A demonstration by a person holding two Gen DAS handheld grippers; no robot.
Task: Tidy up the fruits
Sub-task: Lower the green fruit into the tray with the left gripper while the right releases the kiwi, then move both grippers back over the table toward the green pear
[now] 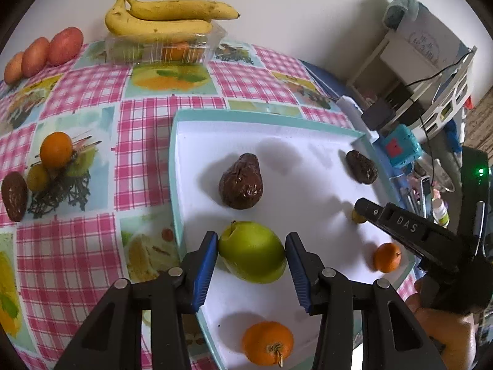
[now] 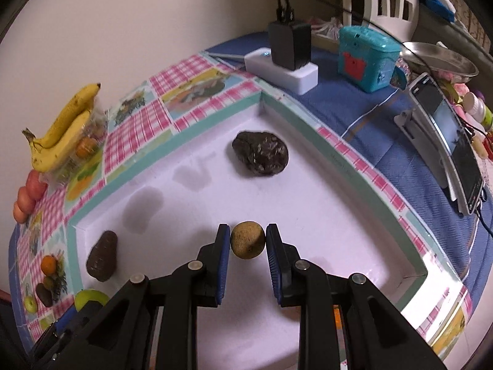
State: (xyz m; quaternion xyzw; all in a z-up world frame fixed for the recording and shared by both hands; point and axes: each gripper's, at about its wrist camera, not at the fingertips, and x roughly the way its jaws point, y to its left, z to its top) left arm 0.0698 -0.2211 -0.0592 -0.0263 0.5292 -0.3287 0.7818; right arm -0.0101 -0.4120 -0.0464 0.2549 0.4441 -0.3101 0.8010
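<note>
Here left gripper [image 1: 252,254] brackets green apple [image 1: 252,256]; possibly touching.

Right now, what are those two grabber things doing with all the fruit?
A person is sorting fruit into a white tray. The left gripper brackets a green apple, and the right gripper pinches a small brownish round fruit. Two dark avocados and oranges sit in the tray.

Desk has checked pink tablecloth [image 1: 92,98]. Right side: black charger [image 2: 289,44] on white power strip [image 2: 295,74], teal toy box [image 2: 366,58], propped phone [image 2: 453,141], metal bowl [image 2: 440,61].
</note>
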